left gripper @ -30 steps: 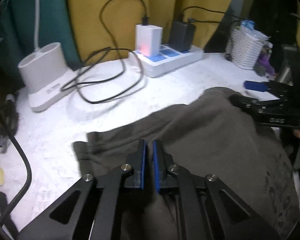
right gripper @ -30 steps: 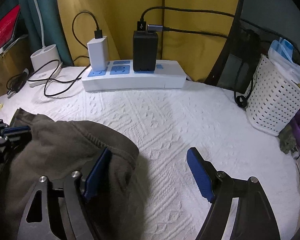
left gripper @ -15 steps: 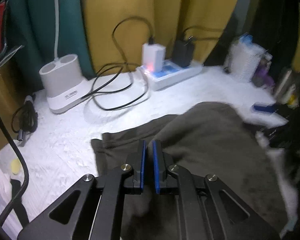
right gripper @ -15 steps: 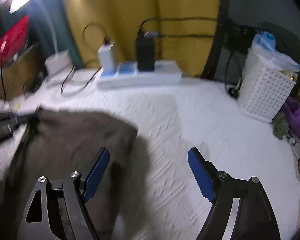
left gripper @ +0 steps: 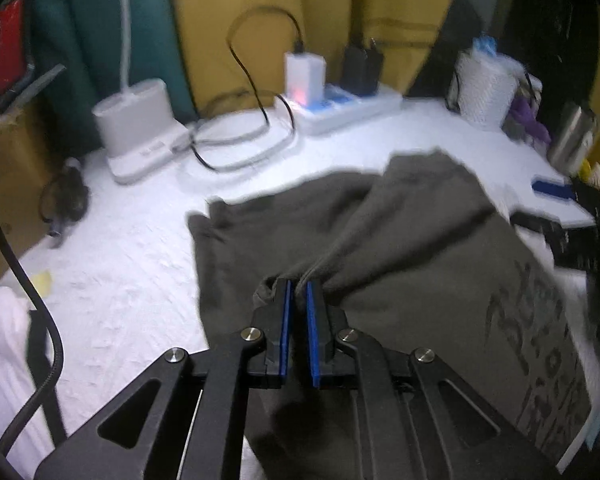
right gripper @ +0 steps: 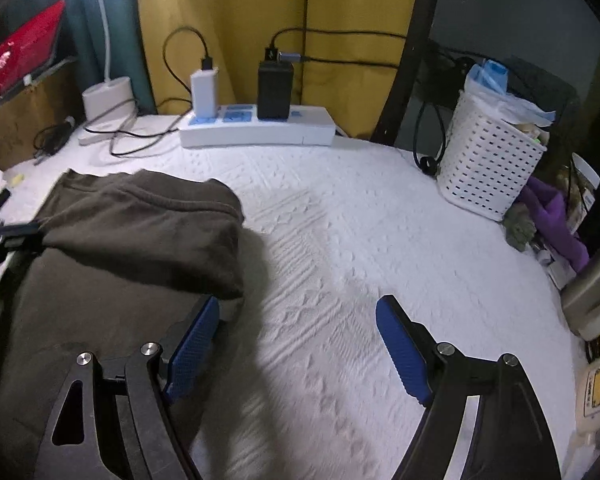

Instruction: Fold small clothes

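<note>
Two blue-padded fingers of the left gripper (left gripper: 297,300) pinch a bunched edge of the dark olive-brown garment (left gripper: 420,264), which lies on the white textured cloth (left gripper: 132,280); its dark print is blurred, unreadable. From the right wrist, the right gripper (right gripper: 296,338) gapes wide, empty, its left pad just beside the garment's folded edge.
</note>
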Motion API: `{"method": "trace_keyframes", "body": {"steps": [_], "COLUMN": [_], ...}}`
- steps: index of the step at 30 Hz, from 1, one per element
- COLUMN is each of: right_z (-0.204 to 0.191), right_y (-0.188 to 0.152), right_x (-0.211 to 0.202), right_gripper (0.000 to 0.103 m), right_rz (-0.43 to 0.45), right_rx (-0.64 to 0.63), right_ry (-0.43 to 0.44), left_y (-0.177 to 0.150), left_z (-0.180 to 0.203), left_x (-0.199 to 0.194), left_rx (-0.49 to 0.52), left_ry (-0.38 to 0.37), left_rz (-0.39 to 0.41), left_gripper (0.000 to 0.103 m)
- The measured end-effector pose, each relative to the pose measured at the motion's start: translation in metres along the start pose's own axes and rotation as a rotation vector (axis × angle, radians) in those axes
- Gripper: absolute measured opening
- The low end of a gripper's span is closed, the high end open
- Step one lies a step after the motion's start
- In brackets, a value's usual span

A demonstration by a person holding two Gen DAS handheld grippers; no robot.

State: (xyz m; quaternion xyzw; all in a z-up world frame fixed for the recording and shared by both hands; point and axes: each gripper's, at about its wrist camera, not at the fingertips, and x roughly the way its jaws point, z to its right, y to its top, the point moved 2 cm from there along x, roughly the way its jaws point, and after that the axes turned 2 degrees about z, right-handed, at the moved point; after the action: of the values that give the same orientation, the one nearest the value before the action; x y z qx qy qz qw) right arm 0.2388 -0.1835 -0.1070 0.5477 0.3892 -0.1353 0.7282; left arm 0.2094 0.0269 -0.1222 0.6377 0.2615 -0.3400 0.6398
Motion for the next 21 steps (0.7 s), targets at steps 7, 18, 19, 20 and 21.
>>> {"method": "trace_keyframes", "body": {"steps": [7, 18, 19, 20, 21], "right_z": [-0.006, -0.015, -0.016, -0.018, -0.019], "right_y": [-0.007, 0.022, 0.025, 0.028, 0.030], "right_x": [-0.004, 0.019, 0.026, 0.033, 0.038], "right_gripper": [0.082, 0.082, 0.082, 0.082, 0.082], "right_rz": [-0.009, -0.005, -0.015, -0.025, -0.031], "right_rx": [0.031, 0.024, 0.016, 0.008, 0.003], "right_ry": [0.041, 0.105, 0.113, 0.116, 0.116], "left_y": [0.015, 0.017, 0.019, 0.022, 0.025], "left_z": [-0.022, 0.014, 0.014, 0.013, 0.011], "left_x": [-0.020, 0.012, 0.017, 0.027, 0.035], "left_rx": [-0.057, 0.089, 0.096, 0.104, 0.101], "left_ry": [0.043, -0.056, -0.042, -0.018, -0.005], "left_rz": [0.098, 0.006, 0.000, -0.016, -0.030], "left_gripper": [0.035, 0.037, 0.037, 0.037, 0.037]}}
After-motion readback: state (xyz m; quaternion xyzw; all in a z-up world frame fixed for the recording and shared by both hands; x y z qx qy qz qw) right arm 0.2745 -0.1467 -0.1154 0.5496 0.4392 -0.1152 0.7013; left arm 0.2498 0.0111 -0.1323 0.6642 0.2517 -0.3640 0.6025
